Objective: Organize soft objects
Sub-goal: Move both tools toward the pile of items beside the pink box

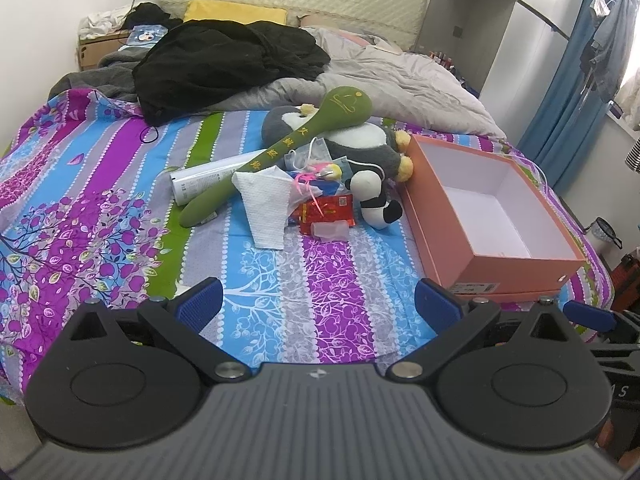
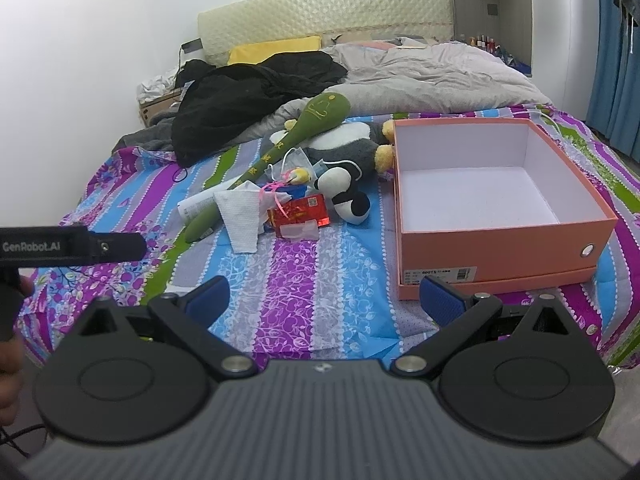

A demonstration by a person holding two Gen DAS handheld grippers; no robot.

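Note:
A pile lies mid-bed: a grey and white plush penguin (image 1: 360, 140) (image 2: 344, 140), a long green plush mallet (image 1: 288, 148) (image 2: 296, 136), a small black and white plush (image 1: 376, 196) (image 2: 344, 192), a white cloth (image 1: 266, 204) (image 2: 242, 216), a red packet (image 1: 328, 210) (image 2: 300, 212) and a white tube (image 1: 208, 178). An empty orange box (image 1: 492, 216) (image 2: 496, 200) stands to its right. My left gripper (image 1: 318, 304) and right gripper (image 2: 324, 298) are open and empty, above the bedspread in front of the pile.
Black clothing (image 1: 228, 64) (image 2: 248, 96), a grey duvet (image 1: 384, 80) (image 2: 432, 76) and a yellow pillow (image 1: 236, 12) lie at the bed's head. A cardboard box (image 1: 100, 46) stands far left. Blue curtains (image 1: 580, 68) hang right. The left gripper's strap (image 2: 72, 246) shows at left.

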